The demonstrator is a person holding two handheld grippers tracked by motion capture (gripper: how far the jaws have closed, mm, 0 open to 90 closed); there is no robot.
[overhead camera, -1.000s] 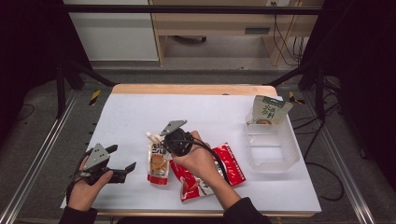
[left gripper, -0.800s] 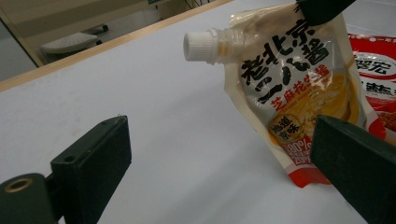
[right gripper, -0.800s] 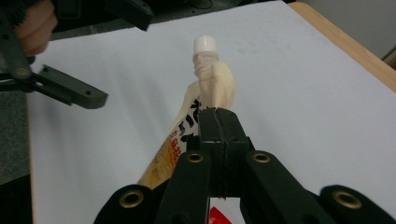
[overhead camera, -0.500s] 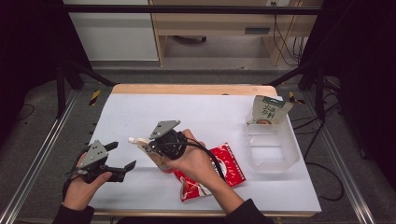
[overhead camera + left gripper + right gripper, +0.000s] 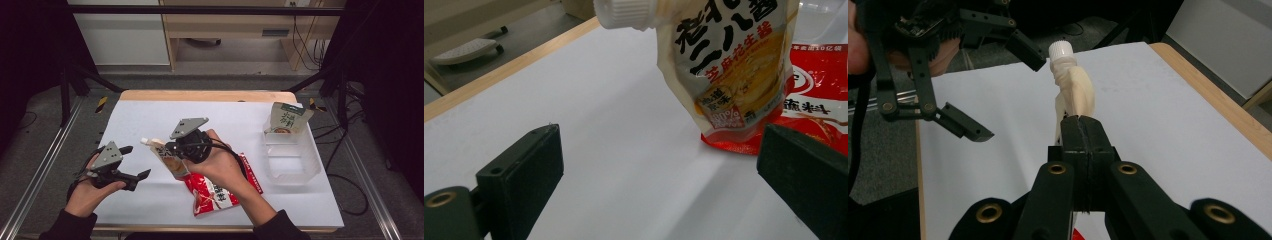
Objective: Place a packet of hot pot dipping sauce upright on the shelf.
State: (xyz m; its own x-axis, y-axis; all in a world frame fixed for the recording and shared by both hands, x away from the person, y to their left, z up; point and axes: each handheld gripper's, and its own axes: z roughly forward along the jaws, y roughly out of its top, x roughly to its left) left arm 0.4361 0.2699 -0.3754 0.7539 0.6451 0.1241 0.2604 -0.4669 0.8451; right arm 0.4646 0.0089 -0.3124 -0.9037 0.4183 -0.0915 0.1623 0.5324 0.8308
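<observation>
Above the surface [image 5: 150, 115], your right tongs [image 5: 1079, 125] are pinching the sauce pouch [image 5: 167, 157]; left tongs [image 5: 131, 162] are spread, and the clear bin [image 5: 292, 160] is awaiting it.

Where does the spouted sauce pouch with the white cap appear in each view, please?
High view: sauce pouch left of centre, clamped by the right gripper.
Left gripper view: top, right of centre.
Right gripper view: centre, edge-on.
Shared landmark: its white cap.

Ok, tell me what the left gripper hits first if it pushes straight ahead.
Probably the spouted sauce pouch hanging from the right gripper; it hangs ahead between the left gripper's open jaws, though depth is unclear.
</observation>
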